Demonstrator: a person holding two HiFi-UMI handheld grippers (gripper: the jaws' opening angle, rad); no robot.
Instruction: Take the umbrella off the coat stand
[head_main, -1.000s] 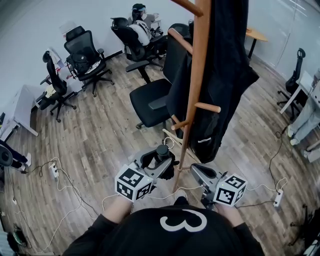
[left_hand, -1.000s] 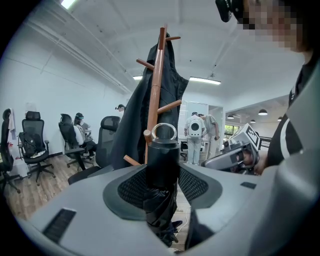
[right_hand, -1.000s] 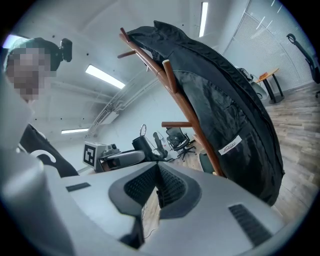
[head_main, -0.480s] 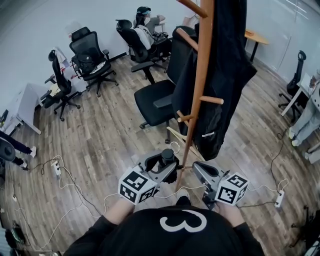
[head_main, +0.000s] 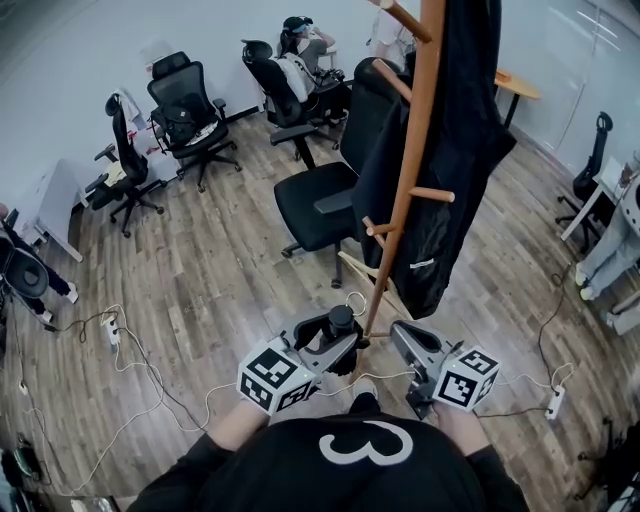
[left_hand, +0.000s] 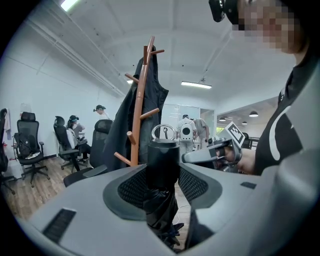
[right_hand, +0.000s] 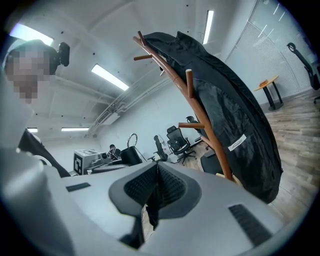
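A folded black umbrella (head_main: 343, 320) with a thick handle and a wire loop on top stands upright between the jaws of my left gripper (head_main: 338, 338), which is shut on it. In the left gripper view the umbrella (left_hand: 162, 165) fills the gap between the pads, and its loop hangs on no peg. The wooden coat stand (head_main: 412, 170) rises just right of it, with a black coat (head_main: 470, 130) hanging on its far side. My right gripper (head_main: 398, 335) hovers on the other side of the pole, shut with nothing in it (right_hand: 157, 186).
A black office chair (head_main: 318, 205) stands close behind the stand, and more chairs (head_main: 185, 110) line the back wall, where people sit (head_main: 295, 60). Cables and a power strip (head_main: 110, 335) lie on the wooden floor at the left. Another strip (head_main: 553, 400) lies at the right.
The left gripper has shifted slightly with the umbrella still in it, staying beside the pole. The whole view has slid, so the chairs and stand sit further right. The right gripper has shifted only slightly.
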